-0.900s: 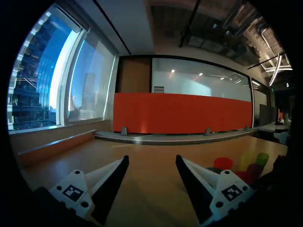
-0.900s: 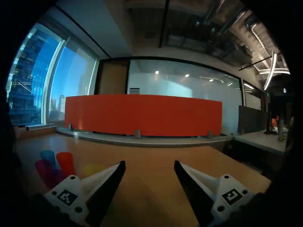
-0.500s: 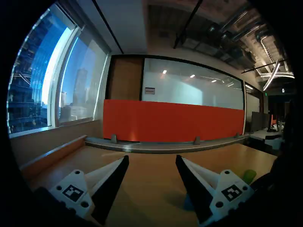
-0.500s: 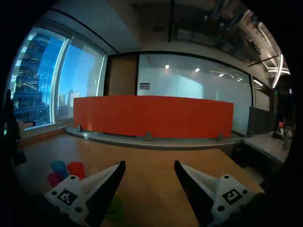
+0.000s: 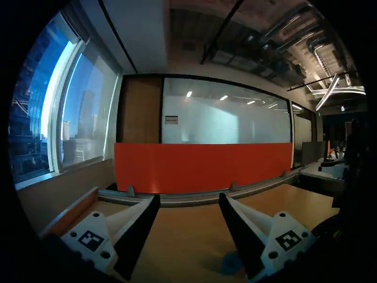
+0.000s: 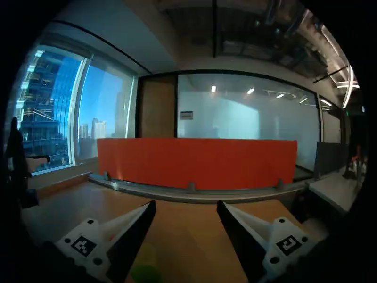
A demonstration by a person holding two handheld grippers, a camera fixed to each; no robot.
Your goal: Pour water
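My left gripper (image 5: 188,207) is open above a wooden table (image 5: 188,240), with nothing between its fingers. A blue cup (image 5: 231,262) peeks out low in the left gripper view, just left of the right finger (image 5: 249,236). My right gripper (image 6: 186,212) is open too, held over the same table (image 6: 188,236). At the bottom edge of the right gripper view, a green cup (image 6: 145,272) sits beside the left finger (image 6: 122,236), with a yellowish cup (image 6: 148,250) just above it. Neither gripper touches a cup.
An orange divider panel (image 5: 202,165) with a grey rail (image 5: 188,198) runs along the table's far edge. Large windows (image 6: 52,127) stand at the left. Another desk (image 6: 334,186) with small items lies to the right.
Both views have tilted upward and pulled back. The red, pink and other cups have dropped out of sight below; a blue cup and a green one remain at the bottom edges.
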